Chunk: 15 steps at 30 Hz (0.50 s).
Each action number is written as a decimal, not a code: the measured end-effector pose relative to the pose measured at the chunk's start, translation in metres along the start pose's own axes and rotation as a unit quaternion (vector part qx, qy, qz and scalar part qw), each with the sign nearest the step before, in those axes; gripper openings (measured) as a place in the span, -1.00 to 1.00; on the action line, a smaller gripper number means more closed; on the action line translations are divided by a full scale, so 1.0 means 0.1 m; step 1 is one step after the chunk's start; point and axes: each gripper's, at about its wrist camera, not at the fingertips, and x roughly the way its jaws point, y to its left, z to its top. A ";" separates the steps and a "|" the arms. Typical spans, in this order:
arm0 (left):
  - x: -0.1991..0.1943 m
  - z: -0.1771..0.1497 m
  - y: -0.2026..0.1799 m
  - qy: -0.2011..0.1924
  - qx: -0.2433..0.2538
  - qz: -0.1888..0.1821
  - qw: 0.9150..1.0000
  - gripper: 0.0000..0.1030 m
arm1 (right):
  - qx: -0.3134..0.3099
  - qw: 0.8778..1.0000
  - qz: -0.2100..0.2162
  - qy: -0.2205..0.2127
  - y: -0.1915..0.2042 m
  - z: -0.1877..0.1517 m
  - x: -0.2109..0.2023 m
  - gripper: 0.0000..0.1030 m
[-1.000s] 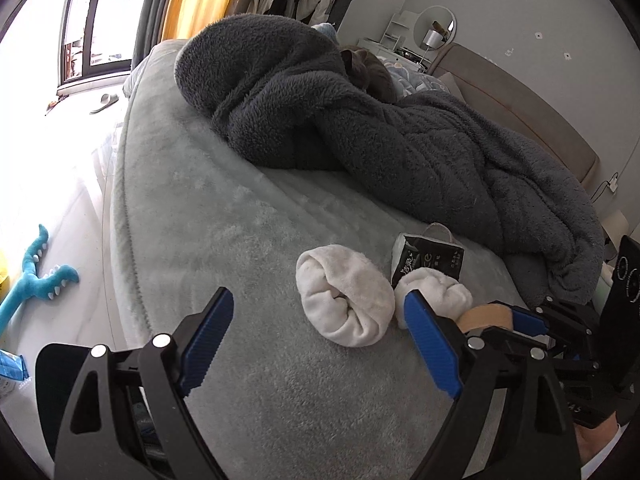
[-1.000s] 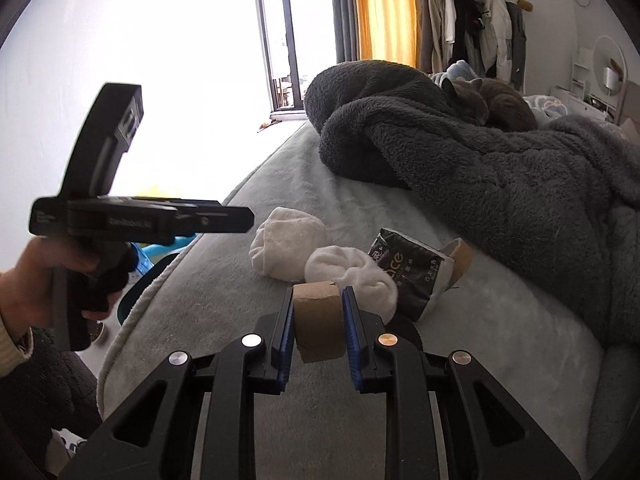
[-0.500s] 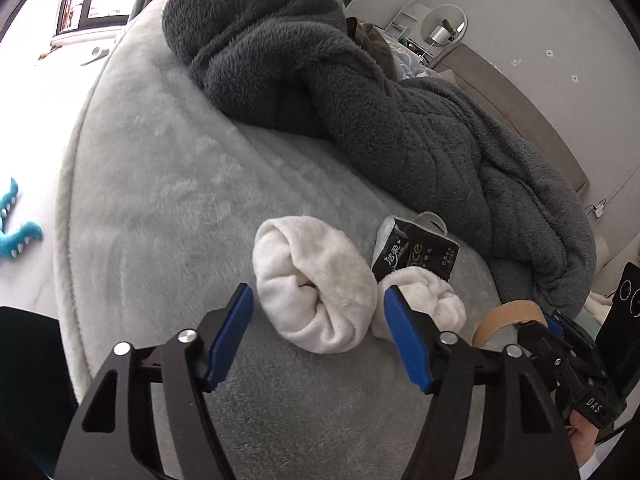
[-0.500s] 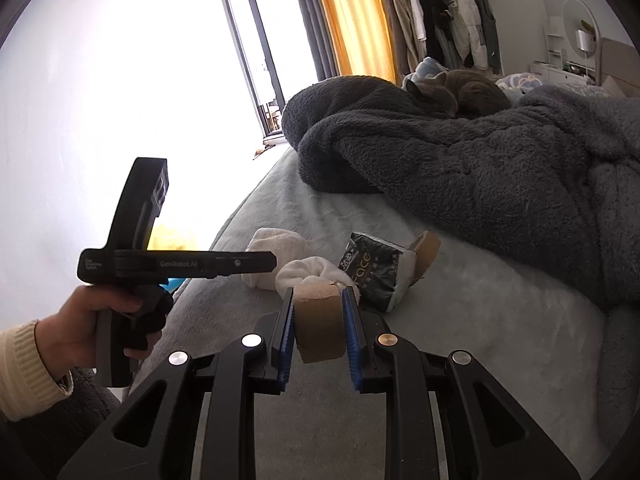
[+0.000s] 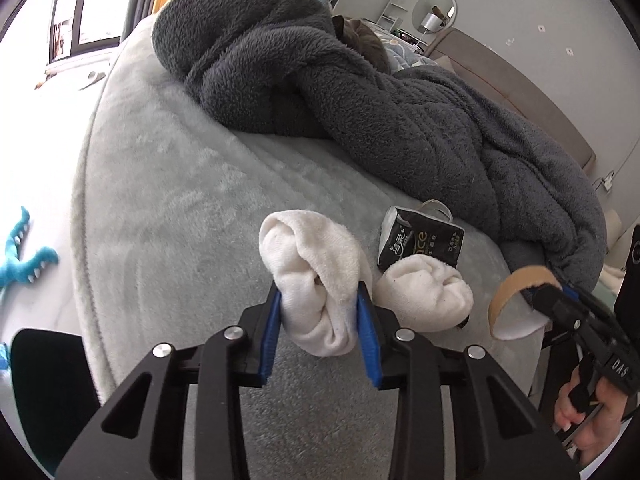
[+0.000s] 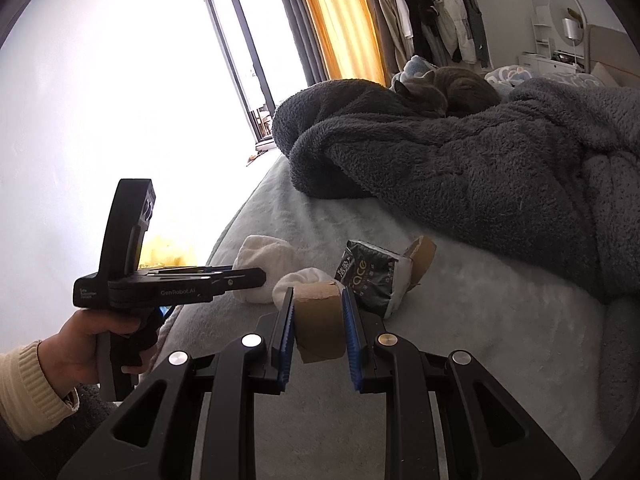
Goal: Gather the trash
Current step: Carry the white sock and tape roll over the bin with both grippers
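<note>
My left gripper point(image 5: 320, 300) is shut on a rolled white sock point(image 5: 316, 268) on the grey bed; the sock also shows in the right wrist view point(image 6: 260, 256). A second white sock point(image 5: 424, 292) lies just right of it. A black tissue packet point(image 5: 424, 240) lies behind, also seen in the right wrist view point(image 6: 372, 276). My right gripper point(image 6: 319, 304) is shut on a brown cardboard tube point(image 6: 319, 320), held above the bed; the tube shows at the right of the left wrist view point(image 5: 516, 292).
A dark grey fleece blanket point(image 5: 360, 92) is heaped across the bed, with a grey cat point(image 6: 444, 88) asleep on it. A blue toy point(image 5: 24, 256) lies on the floor at left. A window point(image 6: 240, 60) and clothes rack point(image 6: 432, 20) stand behind.
My left gripper has moved forward to the near white sock and closed on it. My right gripper keeps hold of the cardboard tube and has shifted slightly.
</note>
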 end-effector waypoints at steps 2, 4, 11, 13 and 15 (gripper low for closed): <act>-0.04 0.00 0.00 -0.002 0.013 0.008 1.000 -0.27 | 0.005 1.000 -0.001 -0.001 0.01 0.03 0.02 -0.56; -0.09 -0.01 0.01 -0.003 0.025 0.013 1.000 -0.27 | 0.011 1.000 -0.001 -0.004 0.04 0.06 0.04 -0.56; -0.30 -0.05 0.08 -0.011 0.072 0.033 0.997 -0.27 | 0.016 1.000 -0.002 -0.005 0.22 0.20 0.21 -0.56; -0.37 -0.06 0.11 -0.014 0.082 0.037 0.996 -0.27 | 0.015 1.000 0.000 -0.003 0.30 0.23 0.27 -0.56; -0.43 -0.09 0.13 -0.016 0.092 0.040 0.995 -0.27 | 0.012 1.000 0.002 0.000 0.37 0.25 0.33 -0.56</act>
